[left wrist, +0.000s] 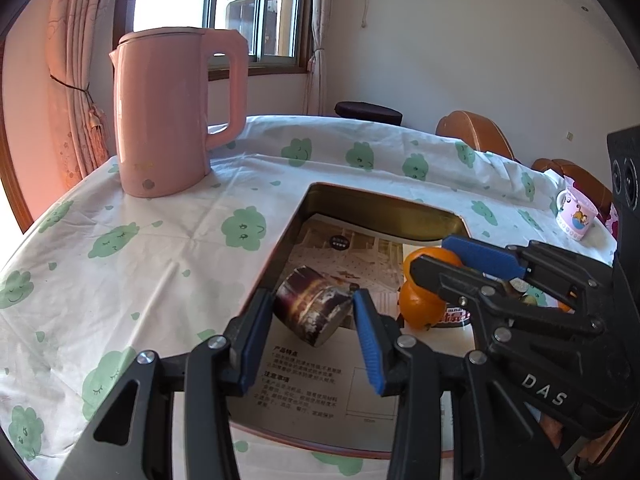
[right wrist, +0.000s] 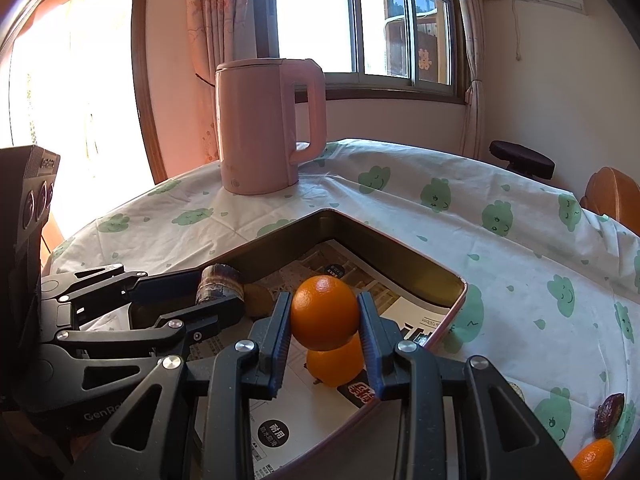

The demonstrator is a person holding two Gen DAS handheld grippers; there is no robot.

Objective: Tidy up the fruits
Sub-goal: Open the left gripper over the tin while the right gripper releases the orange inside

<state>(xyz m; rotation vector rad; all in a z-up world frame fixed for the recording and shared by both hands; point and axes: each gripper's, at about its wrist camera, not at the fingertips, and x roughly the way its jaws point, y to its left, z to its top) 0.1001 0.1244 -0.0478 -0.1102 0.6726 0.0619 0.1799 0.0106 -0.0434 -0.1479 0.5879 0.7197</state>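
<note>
My left gripper [left wrist: 314, 312] is shut on a short dark sugarcane piece [left wrist: 312, 306] and holds it over the metal tray [left wrist: 360, 196], near its left wall. My right gripper [right wrist: 324, 312] is shut on an orange [right wrist: 325, 312] and holds it just above a second orange [right wrist: 334, 364] that lies on the paper lining the tray. In the left wrist view the right gripper [left wrist: 436, 264] and both oranges [left wrist: 420, 308] show at the right. In the right wrist view the left gripper [right wrist: 218, 292] holds the sugarcane piece [right wrist: 219, 286] beside a brown kiwi-like fruit [right wrist: 258, 300].
A pink kettle [left wrist: 164, 112] stands on the cloud-print tablecloth [left wrist: 140, 280] behind the tray. A cartoon mug [left wrist: 576, 216] stands at the far right. Another orange [right wrist: 592, 458] and a dark date-like fruit [right wrist: 608, 414] lie on the cloth right of the tray. Chairs stand behind the table.
</note>
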